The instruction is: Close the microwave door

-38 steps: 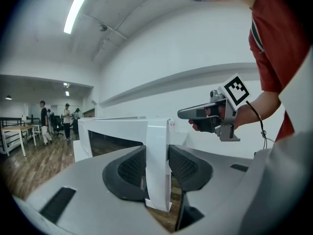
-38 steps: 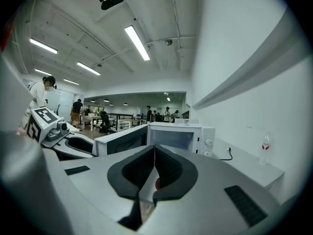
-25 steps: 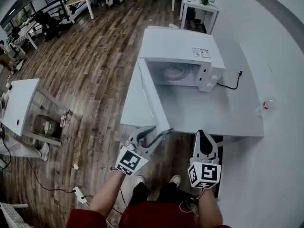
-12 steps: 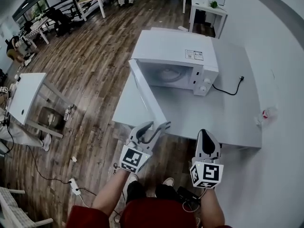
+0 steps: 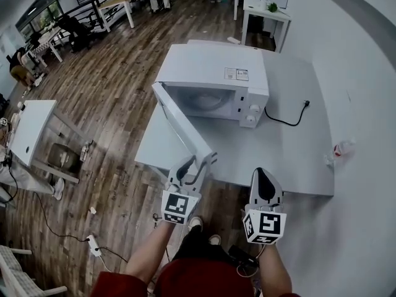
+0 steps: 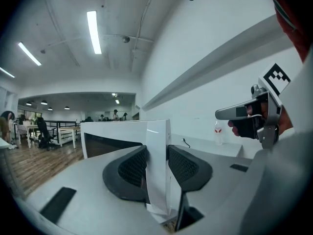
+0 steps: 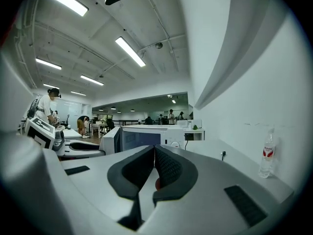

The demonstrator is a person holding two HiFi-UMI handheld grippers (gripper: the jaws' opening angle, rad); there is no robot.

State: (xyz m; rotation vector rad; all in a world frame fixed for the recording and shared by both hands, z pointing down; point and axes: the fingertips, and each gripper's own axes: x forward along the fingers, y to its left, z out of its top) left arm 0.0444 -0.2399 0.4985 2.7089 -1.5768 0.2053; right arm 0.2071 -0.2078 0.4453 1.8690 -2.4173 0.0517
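Microwave door [image 5: 182, 129] is standing wide open, swinging out from the front of the microwave [image 5: 213, 73] towards the person, and its free edge is sitting right inside the left claw [image 5: 201, 159]. In the left gripper view the left claw [image 6: 157, 163] is pinching that edge: the white slab of the door [image 6: 157, 136] is filling the gap, with one ribbed pad lying against each face. The oven itself is sitting straight ahead of both claws on the white counter [image 5: 291, 159], its cavity showing beyond the door.

The right claw [image 5: 265, 175] is hovering just to the right of the left one, over the near edge of the counter and apart from the door. In the right gripper view the right claw [image 7: 154, 153] is pressed together at the tips, with nothing between them. From there the microwave [image 7: 146, 136] is showing ahead and slightly left, the open door [image 7: 110, 141] is angling out towards the left claw [image 7: 80, 148], and a plastic bottle [image 7: 267, 155] is standing well off to the right by the wall.

A black power cord [image 5: 284, 117] is trailing across the counter ahead of the right claw, beside the microwave's control panel. Both claws are pointing roughly level towards the oven.
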